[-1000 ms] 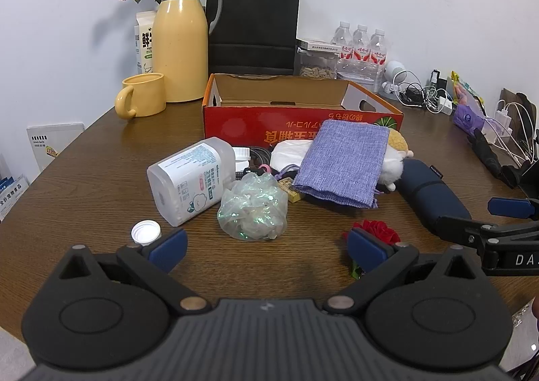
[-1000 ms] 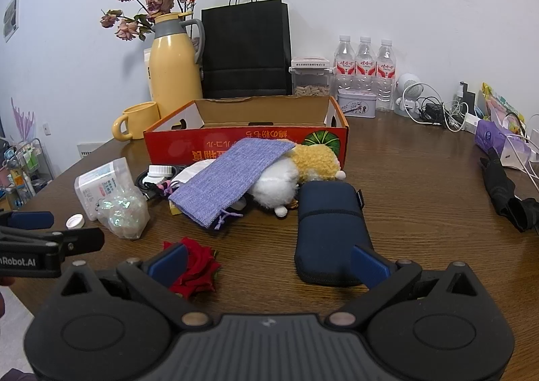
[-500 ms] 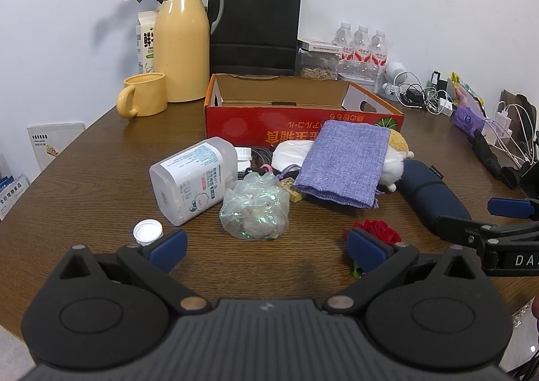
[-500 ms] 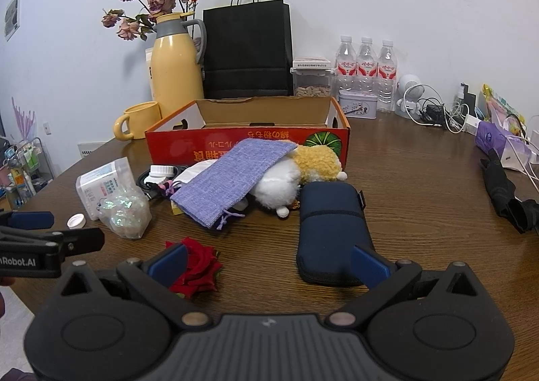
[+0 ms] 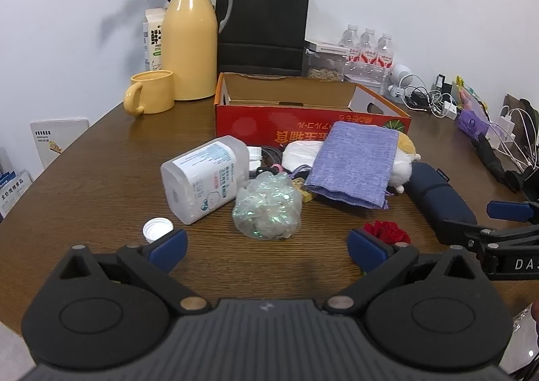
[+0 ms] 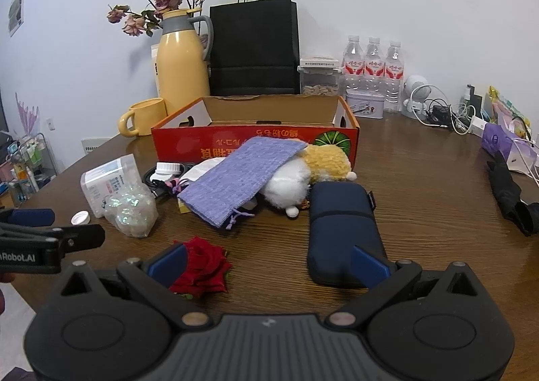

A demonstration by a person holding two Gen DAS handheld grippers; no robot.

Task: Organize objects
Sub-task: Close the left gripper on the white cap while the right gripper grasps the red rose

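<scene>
On the bench [image 5: 101,179], my left claw [image 5: 266,246] and right claw [image 6: 267,263] both hang spread wide, holding nothing, barely nudged forward since a second ago (clutter unmoved): red rose [image 6: 202,266] and navy case [image 6: 343,229] lie before the red box [image 6: 256,142].

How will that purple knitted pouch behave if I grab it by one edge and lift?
The purple pouch will probably hang limp: it is soft cloth draped over the plush toy. It looks flat, so likely light. Its drawstring trails loose and might snag, and lifting could nudge the plush, since the pouch rests on it.
</scene>
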